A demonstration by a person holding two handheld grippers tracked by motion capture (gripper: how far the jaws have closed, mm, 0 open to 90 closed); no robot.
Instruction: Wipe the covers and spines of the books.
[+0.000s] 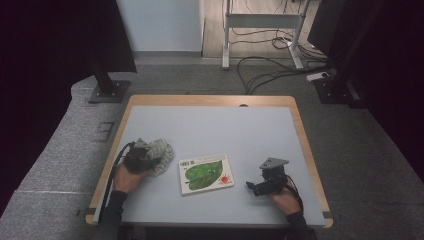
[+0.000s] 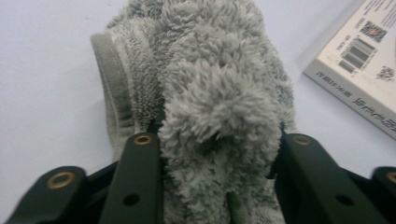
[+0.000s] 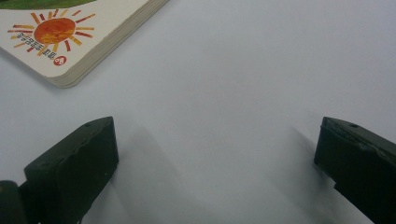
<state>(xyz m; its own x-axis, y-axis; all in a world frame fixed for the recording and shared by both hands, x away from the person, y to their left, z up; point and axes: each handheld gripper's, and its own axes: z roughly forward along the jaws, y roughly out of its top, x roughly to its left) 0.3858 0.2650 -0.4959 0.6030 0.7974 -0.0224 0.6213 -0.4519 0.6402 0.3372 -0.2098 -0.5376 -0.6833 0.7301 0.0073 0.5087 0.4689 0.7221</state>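
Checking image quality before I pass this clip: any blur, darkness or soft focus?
High view: dark at both sides, table evenly lit. Left gripper view: fluffy grey cloth sharp, book legible. Right gripper view: book crisp, near claw tips soft, faint shadows beside them.

Grey fluffy microfibre cloth (image 1: 161, 154), bunched into loose heap, long shaggy pile on one face, short ribbed weave and smooth stitched hem (image 2: 108, 88) along edge. Sits on pale blue-grey tabletop, left part, near left edge. Bunched middle of cloth pinched between black jaws of left gripper (image 2: 219, 154), pile bulging up between them, rest spilling forward onto table. Cloth lies just left of picture book, small gap between, not touching.
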